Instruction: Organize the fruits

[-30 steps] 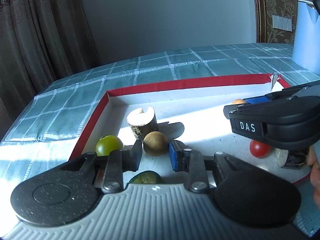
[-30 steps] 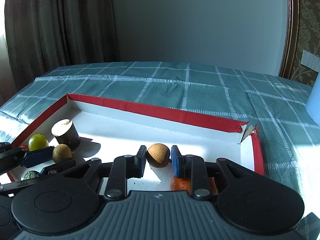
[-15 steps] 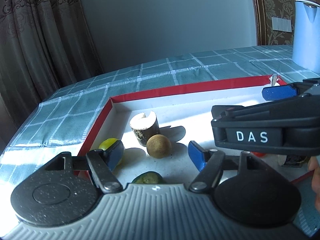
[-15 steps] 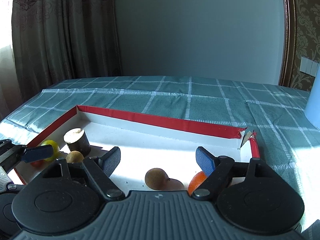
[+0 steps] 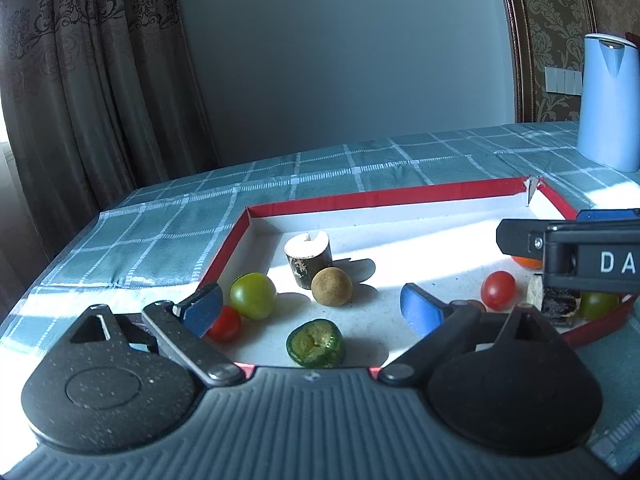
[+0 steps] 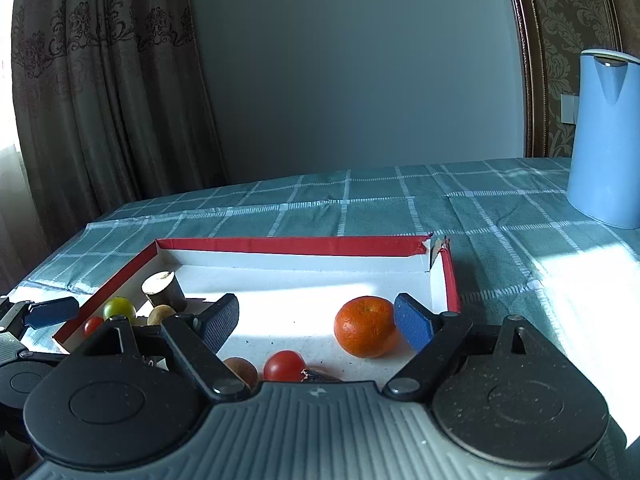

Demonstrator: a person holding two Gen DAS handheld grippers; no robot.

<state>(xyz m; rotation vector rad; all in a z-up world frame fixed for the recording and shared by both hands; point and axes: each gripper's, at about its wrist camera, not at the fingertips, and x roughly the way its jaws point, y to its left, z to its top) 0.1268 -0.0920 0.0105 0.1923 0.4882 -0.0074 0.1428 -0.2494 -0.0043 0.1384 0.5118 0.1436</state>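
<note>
Both tools hang spread wide and hold nothing: the left tool (image 5: 310, 306) sits above the near left part of the tray (image 5: 376, 199), the right tool (image 6: 316, 320) above its near right part. The tray, a shallow white box with a red rim, lies on the desk (image 6: 360, 204) with its checked cloth.

On the left side lie a green tomato (image 5: 253, 295), a small red tomato (image 5: 225, 323) touching it, a brown round fruit (image 5: 331, 286) against a short wooden stump (image 5: 308, 257), and a cut green piece (image 5: 316, 343) nearest the camera. On the right side sit an orange (image 6: 365, 332), just beside the right tool's blue pad, a red tomato (image 6: 284, 366) and another brown fruit (image 6: 241, 369), partly hidden by the tool.

These fruits look light and round, so they would likely roll if nudged off-centre. The tomatoes seem smooth and thin-skinned; a gentle pinch across the widest part suits them best. The orange appears firmer, with a grippier peel, and should be taken across its middle. A blue kettle (image 6: 604, 140) stands well apart.
</note>
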